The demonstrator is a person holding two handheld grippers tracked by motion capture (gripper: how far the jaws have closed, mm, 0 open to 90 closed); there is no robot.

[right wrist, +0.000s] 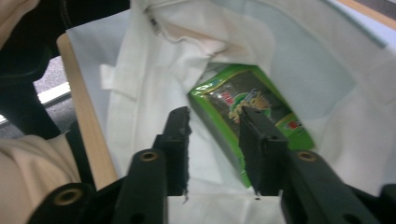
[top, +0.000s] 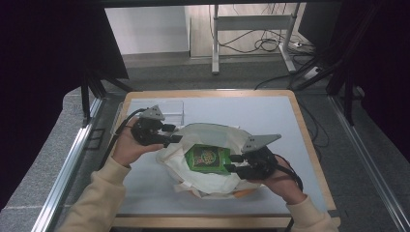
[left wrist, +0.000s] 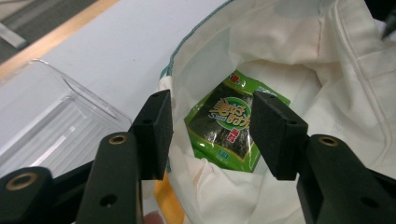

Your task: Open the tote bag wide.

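Observation:
A cream cloth bag [top: 205, 131] lies open in the middle of the table. Inside it rests a green snack packet [top: 208, 158] with a dark window and printed letters. My left gripper [top: 173, 135] hovers at the bag's left rim, open; its own view looks between the jaws at the packet [left wrist: 229, 126], with the bag's edge [left wrist: 289, 46] beside the left jaw. At the bag's right side my right gripper [top: 233, 163] is open above the cloth [right wrist: 154, 70], and the packet [right wrist: 261, 93] lies just beyond its tips. Neither holds anything.
A clear plastic tray [top: 164, 109] sits on the table behind the left gripper, close to the bag's rim [left wrist: 46, 121]. Something orange [top: 244, 192] peeks from under the bag's near edge. The table's wooden border [top: 314, 145] runs along the right.

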